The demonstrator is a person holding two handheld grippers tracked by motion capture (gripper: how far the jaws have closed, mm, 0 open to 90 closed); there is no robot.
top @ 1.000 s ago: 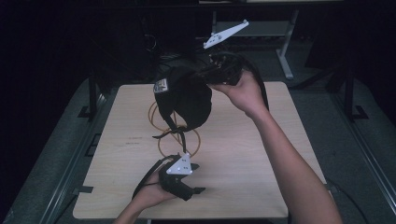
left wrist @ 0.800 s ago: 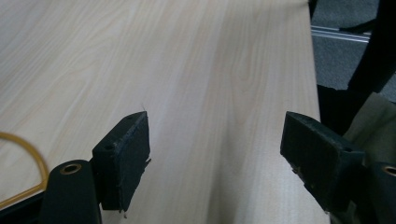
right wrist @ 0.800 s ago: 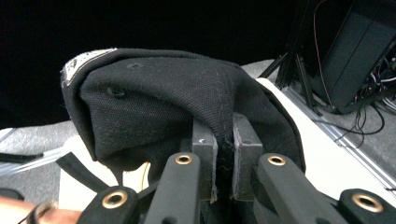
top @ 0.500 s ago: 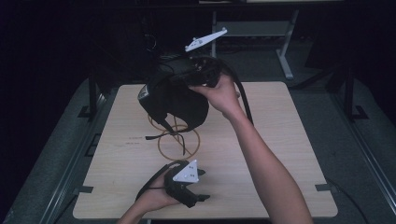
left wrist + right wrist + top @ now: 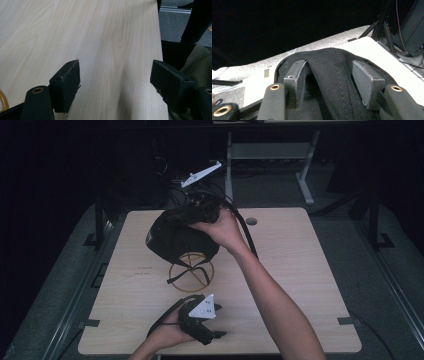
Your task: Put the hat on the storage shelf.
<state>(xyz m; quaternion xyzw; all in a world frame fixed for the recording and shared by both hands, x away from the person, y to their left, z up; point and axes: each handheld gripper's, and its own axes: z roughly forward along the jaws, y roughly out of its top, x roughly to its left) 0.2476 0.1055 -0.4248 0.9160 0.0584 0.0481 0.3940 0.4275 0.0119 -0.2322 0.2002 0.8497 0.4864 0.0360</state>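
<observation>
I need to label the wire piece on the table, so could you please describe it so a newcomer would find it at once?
On the pale wooden table, look near its middle, just below the black fabric cap held up by the right tongs. The yellowish wire ring stand sits there, the only thin hoop with crossed struts.

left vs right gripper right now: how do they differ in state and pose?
The left gripper stands open with nothing between its jaws; the right gripper has a fold of the black cap between its jaws. The left gripper sits low at the table's near edge; the right gripper is lifted over the far side, above the wire stand. Both have black jaws and a grey plate.
</observation>
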